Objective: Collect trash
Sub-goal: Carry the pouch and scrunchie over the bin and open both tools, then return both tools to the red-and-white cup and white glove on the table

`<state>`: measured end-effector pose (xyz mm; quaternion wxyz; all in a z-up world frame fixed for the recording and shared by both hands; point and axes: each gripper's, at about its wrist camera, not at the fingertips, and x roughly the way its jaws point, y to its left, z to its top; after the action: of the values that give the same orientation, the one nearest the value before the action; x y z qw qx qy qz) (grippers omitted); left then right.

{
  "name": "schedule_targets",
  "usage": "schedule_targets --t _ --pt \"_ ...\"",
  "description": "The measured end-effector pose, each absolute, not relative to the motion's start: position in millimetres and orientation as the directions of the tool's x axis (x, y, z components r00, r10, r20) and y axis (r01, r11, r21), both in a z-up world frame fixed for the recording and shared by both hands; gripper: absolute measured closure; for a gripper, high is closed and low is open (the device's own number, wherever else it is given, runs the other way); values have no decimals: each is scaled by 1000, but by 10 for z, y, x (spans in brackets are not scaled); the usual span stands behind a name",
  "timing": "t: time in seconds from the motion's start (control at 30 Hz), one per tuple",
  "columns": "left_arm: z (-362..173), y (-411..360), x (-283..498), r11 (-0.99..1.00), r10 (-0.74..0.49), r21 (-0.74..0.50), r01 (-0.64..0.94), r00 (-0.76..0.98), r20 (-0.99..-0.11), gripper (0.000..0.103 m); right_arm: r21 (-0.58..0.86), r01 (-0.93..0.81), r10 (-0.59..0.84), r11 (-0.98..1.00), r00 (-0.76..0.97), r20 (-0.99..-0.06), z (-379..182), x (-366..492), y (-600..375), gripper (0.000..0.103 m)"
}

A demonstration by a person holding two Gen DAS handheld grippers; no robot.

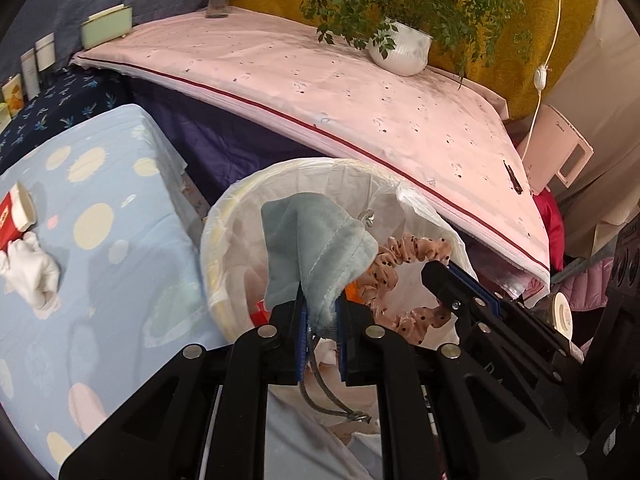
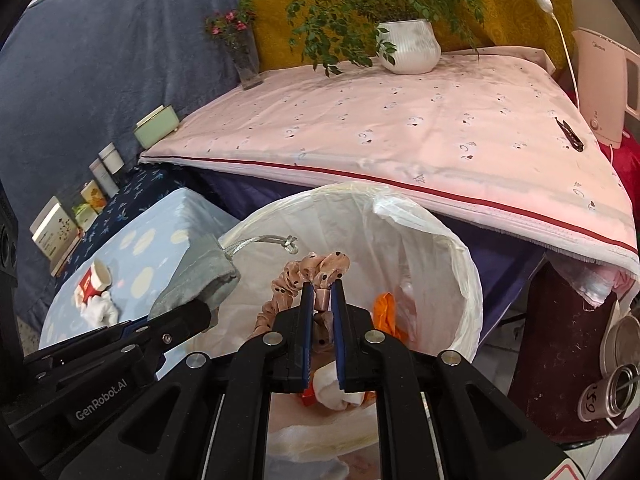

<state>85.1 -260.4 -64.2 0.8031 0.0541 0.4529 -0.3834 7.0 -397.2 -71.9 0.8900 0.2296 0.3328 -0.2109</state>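
A round bin with a white bag liner (image 1: 224, 216) sits below both grippers. My left gripper (image 1: 320, 300) is shut on a grey-blue drawstring pouch (image 1: 316, 248) held over the bin's mouth, its cord dangling below the fingers. To its right, my right gripper (image 2: 322, 286) is shut on a pink scrunchie with black dots (image 2: 288, 284), also above the bin (image 2: 460, 248). Orange scraps (image 2: 386, 312) and a white wad (image 2: 332, 392) lie inside. A red-and-white paper cup (image 1: 18, 216) and a crumpled tissue (image 1: 32, 276) lie on the light blue table (image 1: 100, 184).
Behind the bin is a table under a pink cloth (image 2: 400, 132) with a potted plant (image 2: 408, 46), a glass vase (image 2: 246, 60) and a black clip (image 2: 570, 136). A white kettle (image 2: 604, 88) stands far right, small boxes (image 2: 56, 232) far left, an open can (image 2: 618, 388) low right.
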Motion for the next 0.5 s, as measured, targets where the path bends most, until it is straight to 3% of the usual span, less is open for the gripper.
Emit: schedule_targets --t 0.07,0.17,0.5 --pt "-684 -2619 886 700 -568 -273 660 282 -774 85 275 538 -227 797 689 -689 -747 82 -4006 85" --pt "-709 -2573 927 715 -566 -283 640 292 -771 59 269 548 -237 792 681 -693 -774 97 -4015 77" --pt "-775 -2180 1108 790 -511 -258 555 364 -779 56 279 525 -218 804 697 -683 -728 140 -3884 70"
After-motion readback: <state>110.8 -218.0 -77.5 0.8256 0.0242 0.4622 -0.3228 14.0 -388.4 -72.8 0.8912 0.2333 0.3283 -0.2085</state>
